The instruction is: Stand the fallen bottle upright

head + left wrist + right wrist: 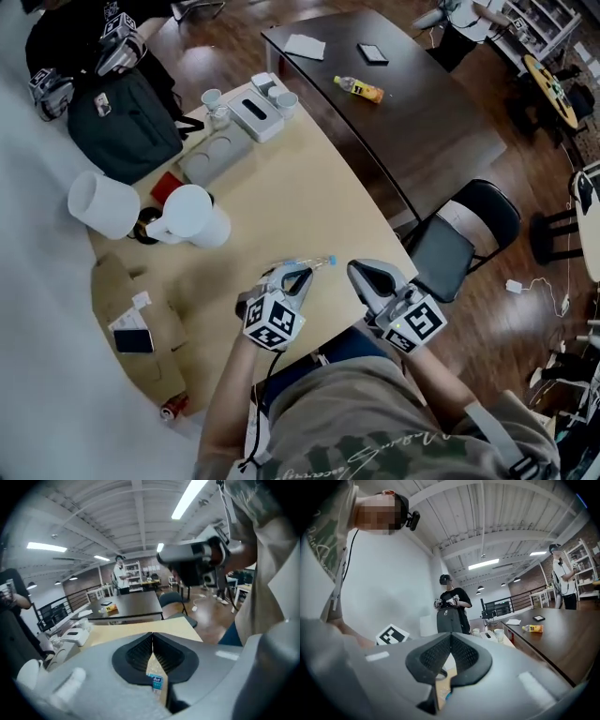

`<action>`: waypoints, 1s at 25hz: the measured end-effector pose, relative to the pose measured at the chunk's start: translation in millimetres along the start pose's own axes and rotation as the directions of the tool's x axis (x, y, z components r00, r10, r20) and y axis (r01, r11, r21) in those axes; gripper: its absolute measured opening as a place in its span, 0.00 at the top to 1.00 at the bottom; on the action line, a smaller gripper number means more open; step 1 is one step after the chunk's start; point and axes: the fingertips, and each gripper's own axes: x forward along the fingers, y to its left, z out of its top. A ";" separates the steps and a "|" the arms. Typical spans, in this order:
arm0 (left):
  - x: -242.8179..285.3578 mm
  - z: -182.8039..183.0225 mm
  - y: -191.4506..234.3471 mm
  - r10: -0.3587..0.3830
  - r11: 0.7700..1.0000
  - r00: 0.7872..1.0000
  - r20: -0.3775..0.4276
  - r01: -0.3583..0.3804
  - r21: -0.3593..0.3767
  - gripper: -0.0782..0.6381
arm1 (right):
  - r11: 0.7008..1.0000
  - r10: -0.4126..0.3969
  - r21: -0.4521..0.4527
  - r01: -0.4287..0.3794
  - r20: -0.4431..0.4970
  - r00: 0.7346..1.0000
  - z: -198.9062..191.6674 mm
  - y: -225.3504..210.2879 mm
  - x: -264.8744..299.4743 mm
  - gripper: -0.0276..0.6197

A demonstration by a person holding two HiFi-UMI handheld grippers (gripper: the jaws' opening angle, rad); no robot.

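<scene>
A person seated at a light wooden table (309,187) is holding two grippers close together over its near edge. A dark table (422,112) is standing beyond, with a yellow drink (359,89) lying on it, and a black chair (459,239) is sitting between the two tables on the person's right. A dark backpack (122,127) is resting at the far left corner of the light table, beside two white tubs (103,203).

The left gripper (298,273) is hovering just over the tabletop. In its own view its jaws (152,641) are pressing together at the tips, leaving a narrow wedge-shaped gap behind them. The right gripper (361,272) is hanging just beside it, its jaws (451,641) likewise meeting at the tips and pinching nothing.

The clear bottle (317,263) is lying on its side on the light table at the left gripper's tips, blue cap pointing toward the right gripper. Its blue label (156,682) is showing through the gap behind the left jaws. Whether the jaws are touching it cannot be told.
</scene>
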 end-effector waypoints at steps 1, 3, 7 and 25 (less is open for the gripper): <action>18.9 -10.7 -1.2 -0.047 0.998 0.997 -0.061 0.049 0.026 0.83 | 1.000 -0.008 0.002 0.008 -0.002 1.000 -0.3 -6.2 -0.2 0.95; 52.9 -34.8 -3.1 -0.116 0.989 0.977 -0.181 0.131 0.073 0.66 | 1.000 -0.021 0.000 0.021 -0.006 1.000 -0.5 -18.1 0.1 0.95; 99.8 -89.4 -7.3 -0.161 0.959 0.908 -0.386 0.237 0.158 0.65 | 1.000 -0.026 -0.019 0.025 -0.040 0.999 -11.7 -33.6 1.2 0.95; 150.8 -137.9 -11.3 -0.238 0.961 0.809 -0.538 0.276 -0.010 0.50 | 0.995 0.101 0.023 -0.098 -0.162 0.982 -57.1 -39.3 26.2 0.95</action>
